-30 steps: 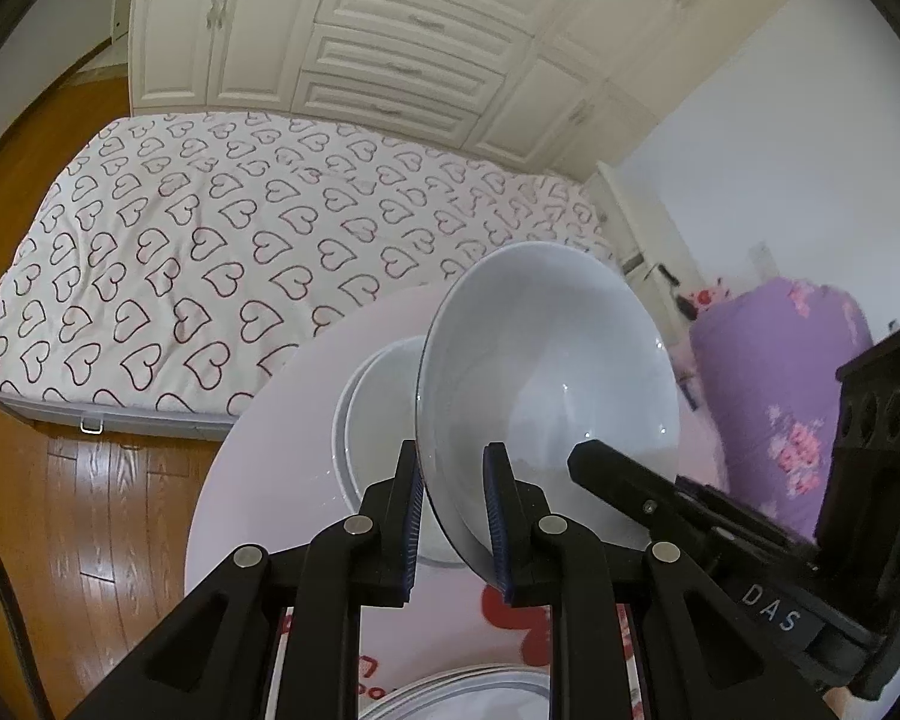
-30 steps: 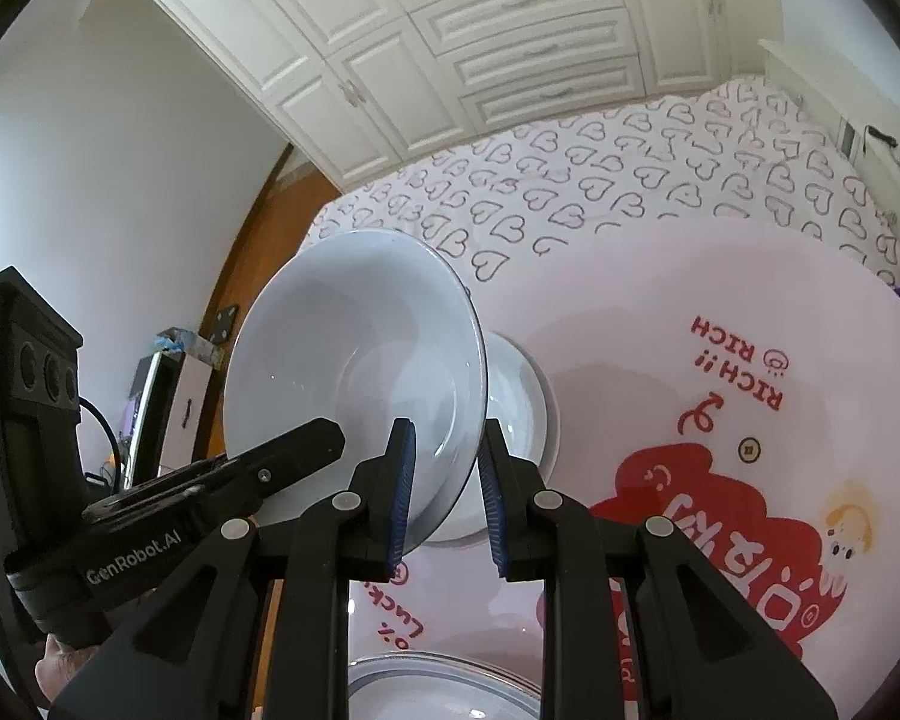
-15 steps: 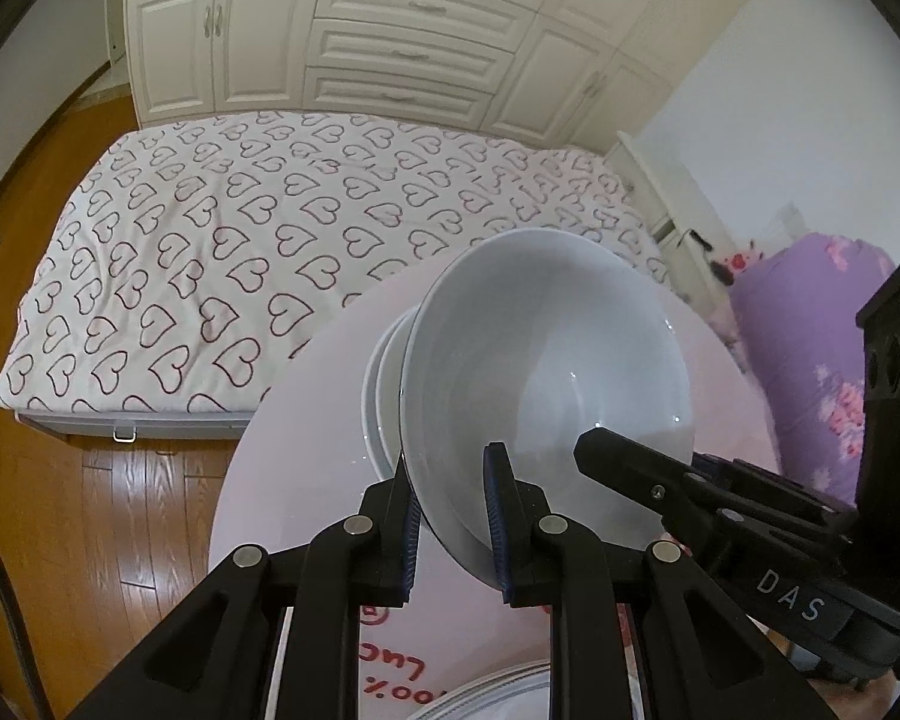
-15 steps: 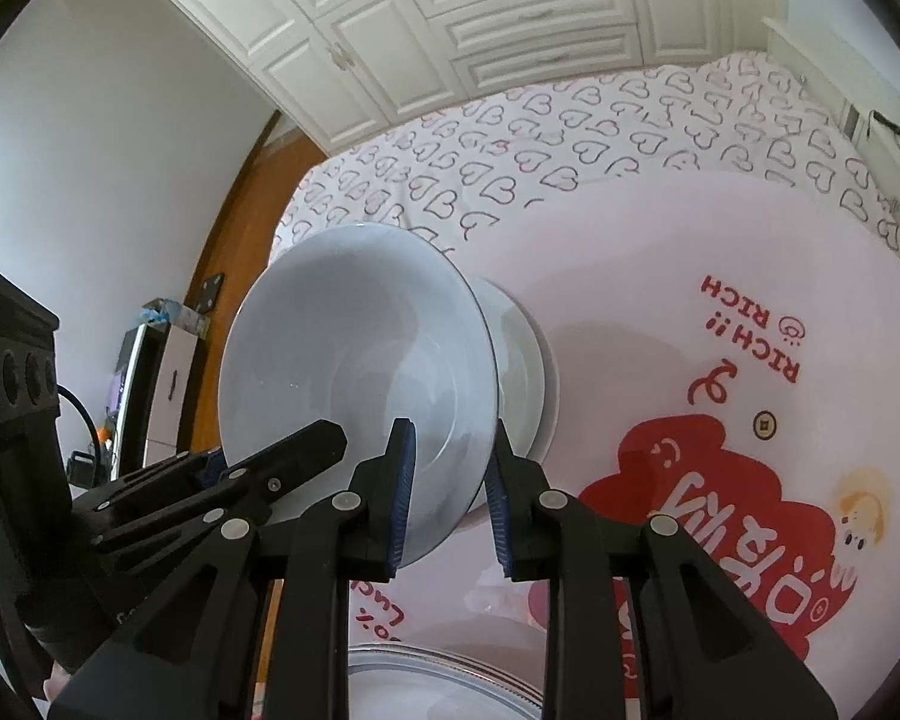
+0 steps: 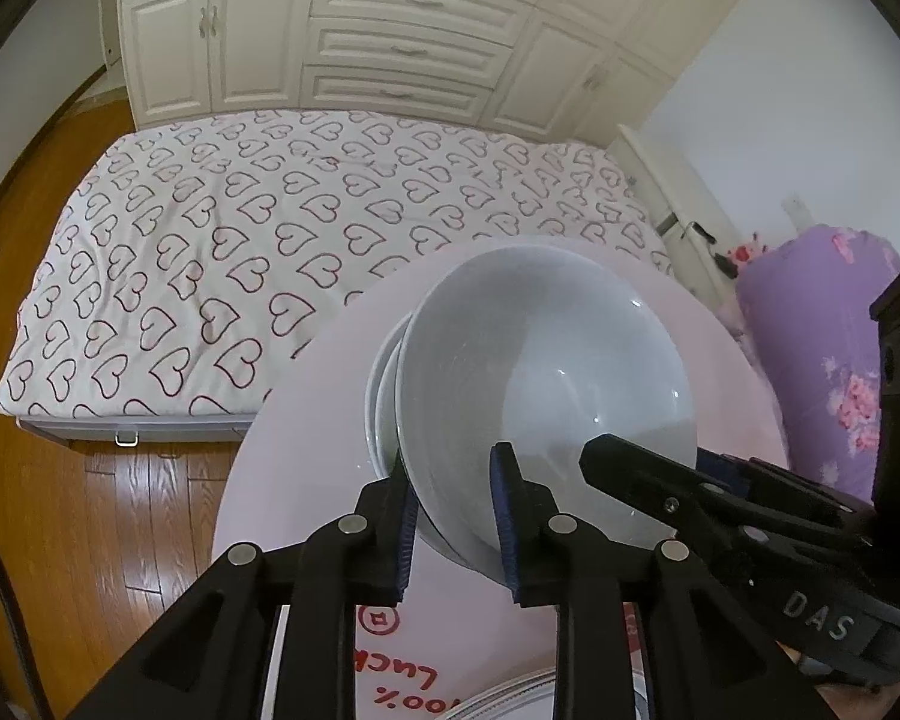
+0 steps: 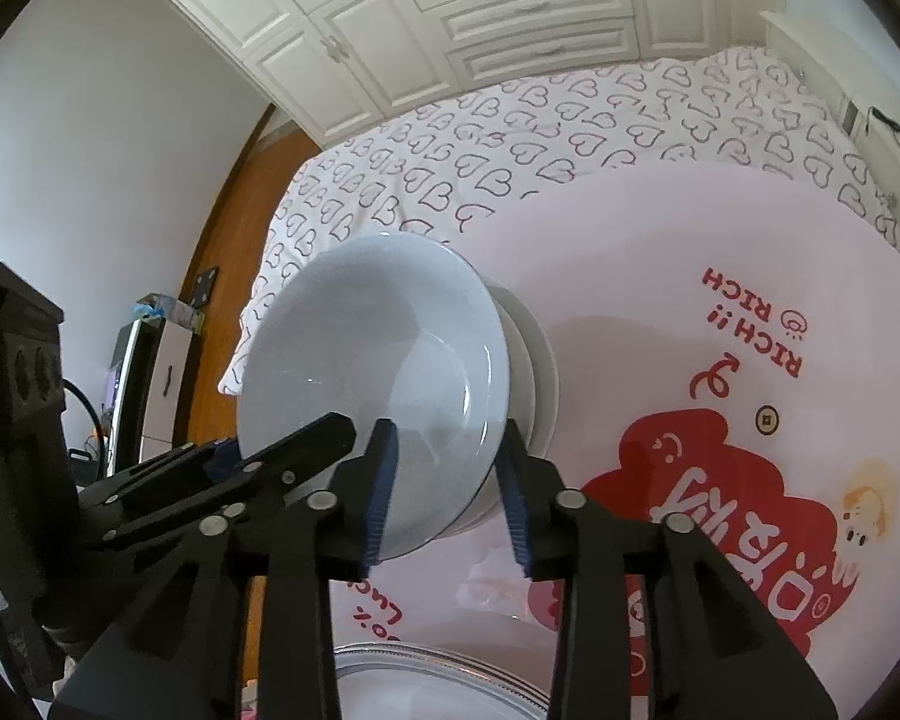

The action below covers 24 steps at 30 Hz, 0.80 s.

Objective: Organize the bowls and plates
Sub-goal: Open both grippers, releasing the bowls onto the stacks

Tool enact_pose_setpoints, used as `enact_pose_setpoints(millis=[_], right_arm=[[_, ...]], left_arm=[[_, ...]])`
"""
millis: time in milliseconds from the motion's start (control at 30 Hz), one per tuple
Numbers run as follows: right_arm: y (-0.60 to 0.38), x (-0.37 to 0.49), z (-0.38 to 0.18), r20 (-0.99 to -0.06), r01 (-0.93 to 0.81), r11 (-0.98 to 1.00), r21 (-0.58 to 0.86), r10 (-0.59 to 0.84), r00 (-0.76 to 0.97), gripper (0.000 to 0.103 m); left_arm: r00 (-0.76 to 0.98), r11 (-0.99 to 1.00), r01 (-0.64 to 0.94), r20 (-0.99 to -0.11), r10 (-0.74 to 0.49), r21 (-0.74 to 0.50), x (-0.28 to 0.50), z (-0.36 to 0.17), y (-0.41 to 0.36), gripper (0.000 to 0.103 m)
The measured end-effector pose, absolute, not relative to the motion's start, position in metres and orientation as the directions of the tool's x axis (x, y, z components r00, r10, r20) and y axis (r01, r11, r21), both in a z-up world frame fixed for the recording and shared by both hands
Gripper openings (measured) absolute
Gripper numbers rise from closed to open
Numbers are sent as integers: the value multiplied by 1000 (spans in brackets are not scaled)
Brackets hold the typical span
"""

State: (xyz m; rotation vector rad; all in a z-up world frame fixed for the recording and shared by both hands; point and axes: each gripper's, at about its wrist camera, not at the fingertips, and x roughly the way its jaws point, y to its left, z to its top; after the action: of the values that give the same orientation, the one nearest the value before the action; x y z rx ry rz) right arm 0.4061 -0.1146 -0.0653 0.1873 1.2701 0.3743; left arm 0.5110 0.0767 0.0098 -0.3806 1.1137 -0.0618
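A white bowl (image 5: 546,384) rests nested in a second white bowl (image 5: 384,384) on the round pink table (image 5: 306,420). My left gripper (image 5: 453,516) straddles the top bowl's near rim with its jaws spread a little off the rim. My right gripper (image 6: 447,495) straddles the opposite rim of the same bowl (image 6: 378,372), jaws also spread; the lower bowl (image 6: 540,378) shows behind. Each gripper shows in the other's view.
A silver-rimmed plate (image 6: 438,684) lies at the table's near edge, also in the left wrist view (image 5: 510,702). Red print (image 6: 732,480) covers the table's right part. A bed with heart sheets (image 5: 240,240) lies beyond, with wooden floor (image 5: 90,510) to the left.
Both grippers lowered the bowl from a tilt above the table into the second bowl. Both sets of jaws have widened and let go of the rim.
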Motion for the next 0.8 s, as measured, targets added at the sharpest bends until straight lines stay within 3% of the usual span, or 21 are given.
enact_pose_setpoints(millis=[67,200,300,367,400,433,800], right_arm=[[-115,405,-62,-894,-168,927,334,368,256,38],[-122,404,-57,-889,-159,928,336,368,270,50],[-128,404,-54,-883,-143,927,346,374,284,57],[-137,403,-51,-869,-122,921,369,388,306,74],[-140,403,-50,-862,-109,919,380,394,318,96],[-144,403,-49,-856,-99,917,386,396,333,103],[-160,400,-51,-844,-67,920,387,383,376,103]], left_arm=[[441,929,-141,-862,-250,-341,513,8,81,27],[451,917,-146,-850,-273,-371,517,11,92,34],[456,927,-172,-861,-225,-333,514,14,100,59],[482,921,-207,-854,-198,-331,510,17,110,86],[494,915,-211,-845,-203,-343,508,19,111,91],[504,910,-216,-838,-208,-355,505,19,113,98],[523,889,-238,-823,-222,-391,468,9,132,99]])
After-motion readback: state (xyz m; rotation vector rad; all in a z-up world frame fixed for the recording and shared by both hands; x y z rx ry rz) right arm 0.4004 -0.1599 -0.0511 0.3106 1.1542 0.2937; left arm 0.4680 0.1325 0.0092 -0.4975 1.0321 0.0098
